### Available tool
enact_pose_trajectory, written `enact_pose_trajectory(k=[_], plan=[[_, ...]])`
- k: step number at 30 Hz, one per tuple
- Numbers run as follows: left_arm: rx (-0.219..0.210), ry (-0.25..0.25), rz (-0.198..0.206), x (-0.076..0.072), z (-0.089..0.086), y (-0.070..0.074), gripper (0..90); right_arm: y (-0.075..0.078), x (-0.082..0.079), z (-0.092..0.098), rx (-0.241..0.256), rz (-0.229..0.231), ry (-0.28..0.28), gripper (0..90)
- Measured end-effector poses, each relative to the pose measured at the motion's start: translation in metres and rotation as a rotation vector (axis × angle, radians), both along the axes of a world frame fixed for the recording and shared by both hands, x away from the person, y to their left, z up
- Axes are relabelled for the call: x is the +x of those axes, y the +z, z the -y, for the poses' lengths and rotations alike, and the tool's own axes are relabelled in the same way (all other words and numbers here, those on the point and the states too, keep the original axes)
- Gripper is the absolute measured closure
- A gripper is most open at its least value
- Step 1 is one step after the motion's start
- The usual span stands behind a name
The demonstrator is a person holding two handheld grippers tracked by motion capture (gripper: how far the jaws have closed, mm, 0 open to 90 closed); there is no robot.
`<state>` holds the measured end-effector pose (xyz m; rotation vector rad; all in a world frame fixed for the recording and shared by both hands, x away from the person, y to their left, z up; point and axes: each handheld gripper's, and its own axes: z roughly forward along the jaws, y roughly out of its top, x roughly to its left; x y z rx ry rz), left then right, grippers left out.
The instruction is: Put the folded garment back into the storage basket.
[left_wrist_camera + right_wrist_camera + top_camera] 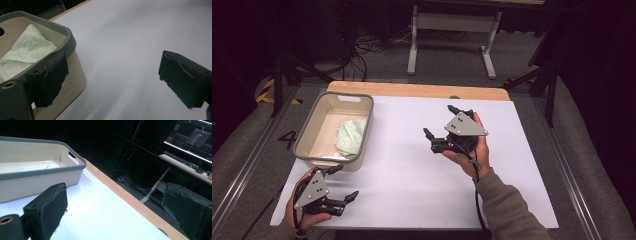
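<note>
My left gripper (343, 183) and right gripper (439, 123) are wide open, empty. The crumpled pale-green cloth (351, 136) already lies inside the beige plastic bin (306, 135) beside my left gripper; placement appears complete.

Black tongs (438, 122), grey plates, olive sleeve (507, 210)

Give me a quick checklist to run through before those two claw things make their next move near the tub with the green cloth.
1. Left gripper jaws apart, holding nothing: ok.
2. Right gripper jaws apart, holding nothing: ok.
3. Green cloth lies inside the tub: ok.
4. Tub sits flat on the white table: ok.
5. Left gripper close beside the tub's near corner; touching or not: cannot tell.
6. Cloth folded neatly: not ok, crumpled.
</note>
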<state>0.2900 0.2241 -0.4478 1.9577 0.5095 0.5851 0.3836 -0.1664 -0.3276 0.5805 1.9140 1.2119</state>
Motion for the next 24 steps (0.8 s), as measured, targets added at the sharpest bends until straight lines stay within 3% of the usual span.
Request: enact_pose_trajectory(k=[24], plan=[[0.011, 0.004, 0.003, 0.0, 0.0, 0.0, 9.9, -0.003, -0.019, 0.018, -0.047, 0.003, -0.008, 6.6]])
